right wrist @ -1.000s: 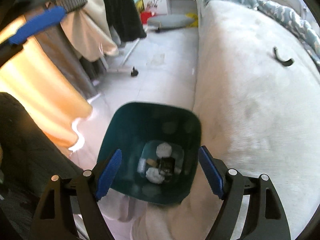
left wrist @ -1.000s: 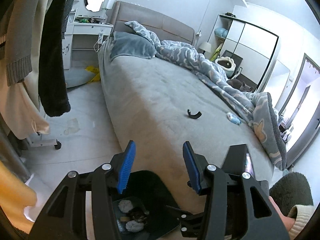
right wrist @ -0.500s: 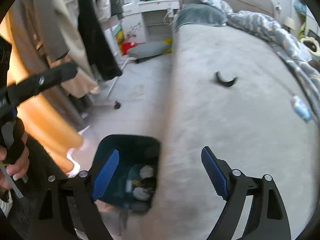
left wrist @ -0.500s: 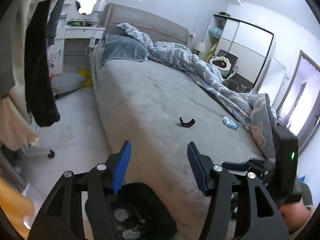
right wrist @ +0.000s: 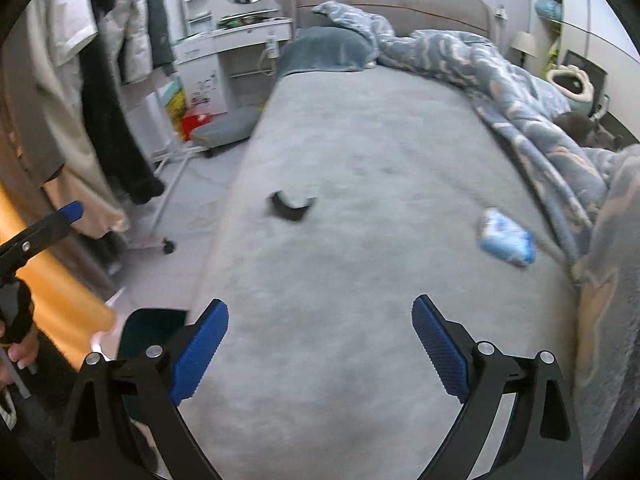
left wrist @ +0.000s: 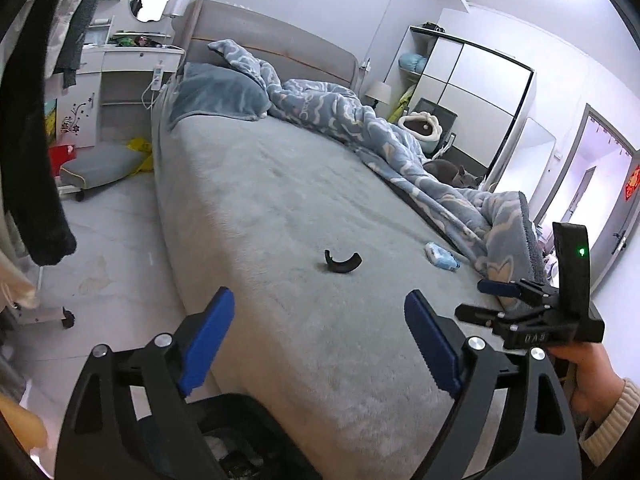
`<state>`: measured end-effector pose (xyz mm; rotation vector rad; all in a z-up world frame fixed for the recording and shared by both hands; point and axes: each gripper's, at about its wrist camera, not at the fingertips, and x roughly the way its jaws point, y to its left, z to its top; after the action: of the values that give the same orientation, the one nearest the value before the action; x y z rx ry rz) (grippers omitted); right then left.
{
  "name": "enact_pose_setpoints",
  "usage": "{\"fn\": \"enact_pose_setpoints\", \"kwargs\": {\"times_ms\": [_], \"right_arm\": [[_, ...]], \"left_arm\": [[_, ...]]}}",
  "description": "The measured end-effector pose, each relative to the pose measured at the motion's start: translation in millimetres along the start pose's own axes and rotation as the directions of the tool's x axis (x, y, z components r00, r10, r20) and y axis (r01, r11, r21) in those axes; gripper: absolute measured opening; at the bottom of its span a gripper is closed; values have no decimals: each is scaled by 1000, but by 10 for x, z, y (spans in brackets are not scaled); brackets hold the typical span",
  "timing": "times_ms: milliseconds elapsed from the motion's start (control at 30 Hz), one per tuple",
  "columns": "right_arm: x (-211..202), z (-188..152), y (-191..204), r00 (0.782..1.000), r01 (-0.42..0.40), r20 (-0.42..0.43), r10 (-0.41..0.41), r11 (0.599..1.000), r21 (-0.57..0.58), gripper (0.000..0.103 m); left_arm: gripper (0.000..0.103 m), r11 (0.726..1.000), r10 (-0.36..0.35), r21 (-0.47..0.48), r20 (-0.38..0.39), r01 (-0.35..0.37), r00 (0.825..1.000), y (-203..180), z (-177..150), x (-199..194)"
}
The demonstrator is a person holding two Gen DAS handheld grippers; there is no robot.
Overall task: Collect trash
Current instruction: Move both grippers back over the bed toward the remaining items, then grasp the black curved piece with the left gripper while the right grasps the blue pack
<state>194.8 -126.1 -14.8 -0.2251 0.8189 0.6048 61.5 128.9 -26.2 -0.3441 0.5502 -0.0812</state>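
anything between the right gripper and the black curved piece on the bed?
Nothing visible. Only bare grey bed cover lies between the right gripper, whose jaws are opening with nothing between them, and the black curved plastic piece. The light blue packet lies off to the right, by the blue patterned blanket, outside that line.

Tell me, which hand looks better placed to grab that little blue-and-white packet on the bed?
Probably the right. Its tongs are opening, empty, already over the bed, with the packet just ahead toward the blanket. The left tongs, also opening and empty, sit near the bed's edge above the bin, closer to the black curved piece.
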Motion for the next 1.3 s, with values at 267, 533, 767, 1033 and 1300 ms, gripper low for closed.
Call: {"fn": "enact_pose_setpoints", "kwargs": {"times_ms": [267, 533, 767, 1033, 1300], "right_arm": [[120, 128, -462, 999, 29, 40, -32, 997, 67, 100], [337, 243, -785, 997, 61, 49, -67, 990, 124, 100], [529, 276, -1182, 995, 91, 19, -98, 968, 233, 100], [709, 321, -1478, 995, 93, 8, -101, 948, 304, 100], [885, 362, -1620, 993, 117, -9, -121, 935, 335, 100]], "left_arm": [[95, 999, 30, 30, -20, -29, 999, -125, 85, 432], [96, 990, 76, 121, -67, -68, 995, -312, 110, 971], [96, 981, 91, 182, -109, -70, 990, -460, 108, 1367], [95, 987, 89, 145, -135, -70, 987, -496, 156, 1664], [87, 985, 103, 152, -162, -78, 981, -525, 196, 1897]]}}
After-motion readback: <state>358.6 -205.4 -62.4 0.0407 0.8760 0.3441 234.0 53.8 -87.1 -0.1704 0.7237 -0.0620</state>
